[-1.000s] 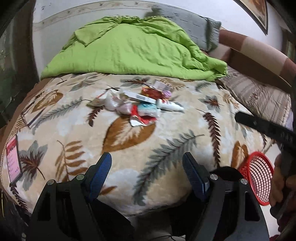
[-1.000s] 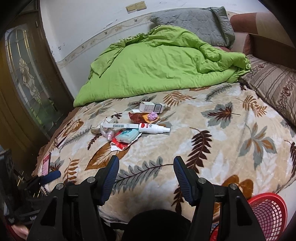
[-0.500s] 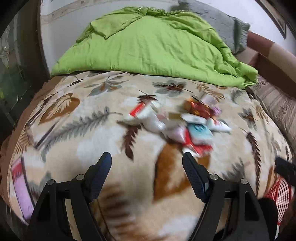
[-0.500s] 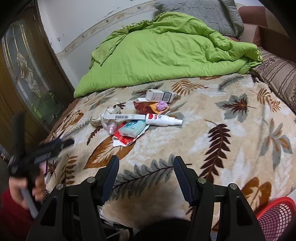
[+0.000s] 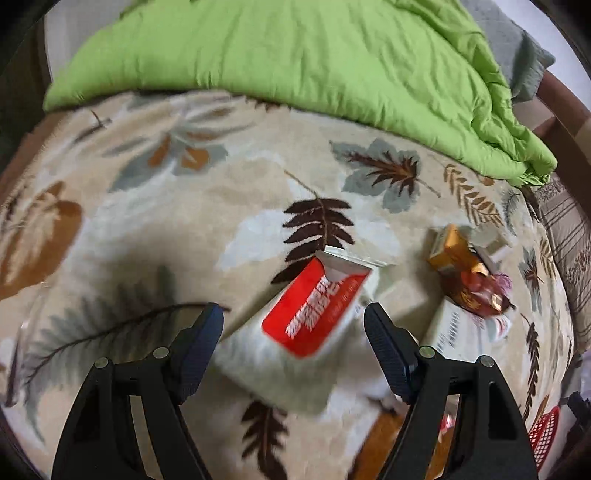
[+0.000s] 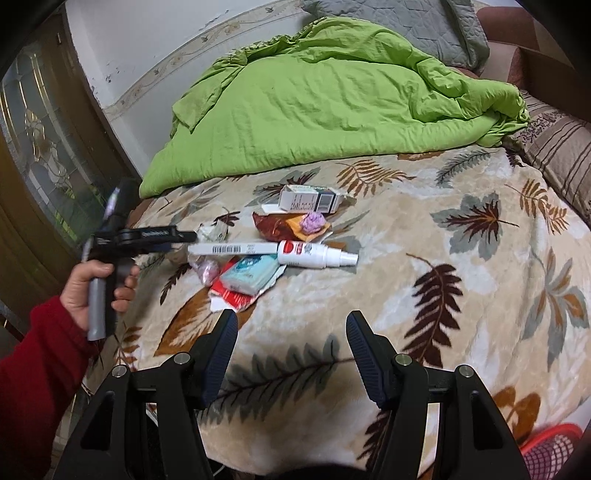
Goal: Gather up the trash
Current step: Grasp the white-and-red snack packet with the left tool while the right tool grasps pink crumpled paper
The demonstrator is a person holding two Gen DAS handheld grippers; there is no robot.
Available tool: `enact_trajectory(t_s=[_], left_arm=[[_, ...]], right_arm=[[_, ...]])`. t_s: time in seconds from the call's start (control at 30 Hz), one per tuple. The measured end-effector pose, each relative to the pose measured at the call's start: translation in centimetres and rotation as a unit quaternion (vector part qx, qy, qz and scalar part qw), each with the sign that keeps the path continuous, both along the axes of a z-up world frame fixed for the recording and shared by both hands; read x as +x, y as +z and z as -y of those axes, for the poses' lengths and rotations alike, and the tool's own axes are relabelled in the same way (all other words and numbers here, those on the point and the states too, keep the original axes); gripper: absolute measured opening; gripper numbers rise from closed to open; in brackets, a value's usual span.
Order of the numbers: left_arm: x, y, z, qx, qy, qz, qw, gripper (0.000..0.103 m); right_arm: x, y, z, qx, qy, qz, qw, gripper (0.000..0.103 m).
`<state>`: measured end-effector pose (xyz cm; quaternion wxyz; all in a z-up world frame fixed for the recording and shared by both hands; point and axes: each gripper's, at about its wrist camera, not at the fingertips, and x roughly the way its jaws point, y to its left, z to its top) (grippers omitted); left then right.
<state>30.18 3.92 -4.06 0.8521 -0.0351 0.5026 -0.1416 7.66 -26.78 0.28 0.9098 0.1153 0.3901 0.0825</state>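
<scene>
A pile of trash lies on the leaf-patterned blanket (image 6: 424, 229): a white spray bottle (image 6: 314, 254), a long white barcoded box (image 6: 232, 249), a teal packet (image 6: 249, 275), a brown wrapper (image 6: 273, 225), a purple wad (image 6: 312, 221) and a grey-white carton (image 6: 310, 197). My left gripper (image 5: 295, 325) is open, hovering close over a red-and-white box (image 5: 317, 310) that lies between its fingers, untouched. In the right wrist view the left gripper (image 6: 186, 234) sits at the pile's left end, held by a hand (image 6: 92, 284). My right gripper (image 6: 291, 325) is open and empty, short of the pile.
A crumpled green quilt (image 6: 332, 103) covers the far half of the bed, with a grey pillow (image 6: 406, 26) behind it. A red mesh basket (image 6: 546, 450) stands off the bed's near right corner. A wooden glazed door (image 6: 44, 155) is at the left.
The left gripper swept in over the bed to the left end of the trash pile and dipped towards the red-and-white box. The right gripper edged slightly closer. Both stayed open.
</scene>
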Motion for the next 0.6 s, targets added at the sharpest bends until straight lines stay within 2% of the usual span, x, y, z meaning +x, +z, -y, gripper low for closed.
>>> enact_trajectory(t_s=[0.03,0.1,0.23,0.3,0.37,0.6], left_arm=[[0.2,-0.4,0.2,0.0,-0.003,-0.002,1.0,0.071],[0.7,-1.1,0.8,0.001,-0.007,-0.003,1.0,0.067],[0.8,-1.3,1.0,-0.019,0.001,0.015,0.9997,0.05],[0.5,-1.1,1.0,-0.023,0.007,0.028,0.9993,0.048],[0.1,-1.0,1.2,-0.016,0.008,0.043,0.9989,0.046],[-0.9,0.1,0.2,-0.032,0.016,0.07,0.9969,0.046]], right_arm=[[0.4,0.0,0.1,0.003,0.003,-0.001,1.0,0.065],[2.0,-0.3,0.3,0.019,0.012,-0.009,1.0,0.065],[5.8,-1.3,1.0,0.054,0.015,-0.023,0.998,0.064],[8.4,-2.1,1.9,0.077,0.0,-0.031,0.997,0.059],[10.4,-2.7,2.4,0.09,-0.007,-0.04,0.995,0.058],[16.8,-6.0,2.6,0.09,-0.03,-0.073,0.993,0.05]])
